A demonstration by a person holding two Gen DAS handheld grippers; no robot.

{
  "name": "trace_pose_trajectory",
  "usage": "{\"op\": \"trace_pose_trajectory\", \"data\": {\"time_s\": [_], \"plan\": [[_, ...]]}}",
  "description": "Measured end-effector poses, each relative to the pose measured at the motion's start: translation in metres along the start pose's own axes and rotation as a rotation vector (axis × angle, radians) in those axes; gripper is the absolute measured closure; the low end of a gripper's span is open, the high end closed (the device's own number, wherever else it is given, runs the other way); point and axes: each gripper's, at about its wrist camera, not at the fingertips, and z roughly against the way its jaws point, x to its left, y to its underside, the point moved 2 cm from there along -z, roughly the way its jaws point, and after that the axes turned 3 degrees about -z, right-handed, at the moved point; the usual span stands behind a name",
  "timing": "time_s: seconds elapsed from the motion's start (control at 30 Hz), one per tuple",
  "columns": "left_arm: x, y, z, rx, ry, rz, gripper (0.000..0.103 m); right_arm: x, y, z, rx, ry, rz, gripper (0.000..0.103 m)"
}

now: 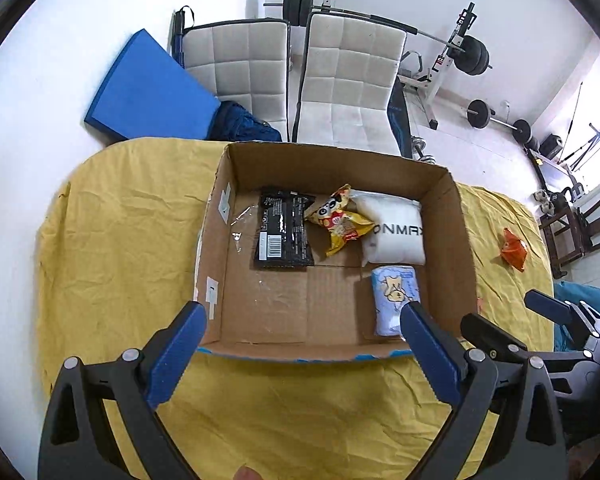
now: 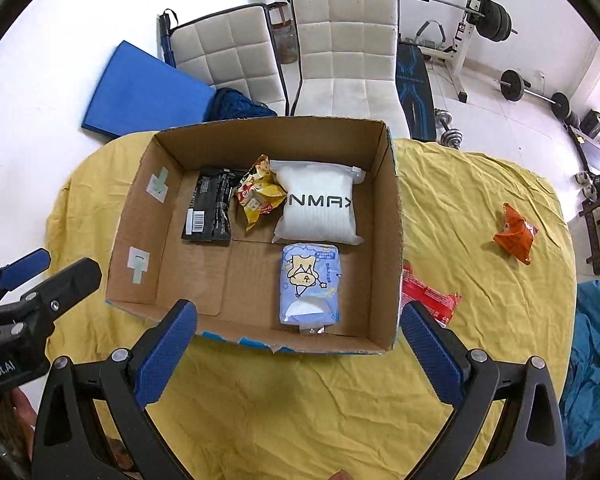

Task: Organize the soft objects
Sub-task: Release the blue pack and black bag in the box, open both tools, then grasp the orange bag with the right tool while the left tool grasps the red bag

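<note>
An open cardboard box (image 1: 456, 240) (image 2: 384, 220) stands on the yellow cloth. In it lie a black packet (image 1: 284, 232) (image 2: 210, 208), a yellow snack bag (image 1: 340, 220) (image 2: 258, 196), a white pouch (image 1: 394, 228) (image 2: 318, 208) and a light blue tissue pack (image 1: 394, 296) (image 2: 310, 284). An orange snack bag (image 1: 514, 248) (image 2: 516, 234) and a red packet (image 2: 428, 296) lie on the cloth right of the box. My left gripper (image 1: 302, 318) and right gripper (image 2: 298, 316) are both open and empty, above the box's near edge.
The table has a wrinkled yellow cloth (image 1: 120, 240) (image 2: 480, 200). Two white padded chairs (image 1: 348, 80) (image 2: 340, 52) stand behind it, with a blue mat (image 1: 144, 88) and weight equipment (image 1: 472, 56) beyond. A teal cloth (image 2: 596, 352) hangs at the right.
</note>
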Motion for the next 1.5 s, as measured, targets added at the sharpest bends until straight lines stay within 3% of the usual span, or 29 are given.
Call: {"op": "trace_pose_trajectory", "data": {"time_s": [0.2,0.37,0.53,0.6,0.7,0.77,0.9,1.07,1.3,1.5], "plan": [[-0.027,-0.004,0.011,-0.012,0.011,-0.002,0.004,-0.026,0.005,0.013,-0.007,-0.029,-0.032,0.000],[-0.083,-0.013,0.007,0.005,0.058,-0.012,0.004,-0.097,0.011,0.028,-0.012,0.002,-0.127,0.000],[-0.163,-0.014,-0.029,0.138,0.186,0.040,0.004,-0.202,0.022,0.029,0.007,0.127,-0.235,0.000],[-0.195,-0.007,-0.058,0.236,0.254,0.105,0.004,-0.247,0.027,0.021,0.044,0.164,-0.277,0.000],[-0.227,0.003,-0.094,0.331,0.292,0.200,0.004,-0.309,0.034,0.007,0.106,0.192,-0.323,0.000],[-0.244,0.011,-0.117,0.364,0.267,0.274,0.004,-0.335,0.037,0.003,0.118,0.205,-0.330,0.000],[-0.260,0.022,-0.160,0.383,0.131,0.455,0.004,-0.380,0.043,-0.012,0.135,0.235,-0.326,0.000],[-0.267,0.021,-0.202,0.390,0.014,0.579,0.004,-0.413,0.044,-0.041,0.169,0.246,-0.320,0.000],[-0.264,0.019,-0.245,0.423,-0.080,0.636,0.004,-0.424,0.010,-0.083,0.194,0.099,-0.340,0.000],[-0.258,0.026,-0.271,0.492,-0.089,0.682,0.004,-0.418,-0.042,-0.125,0.242,-0.012,-0.362,0.000]]}}
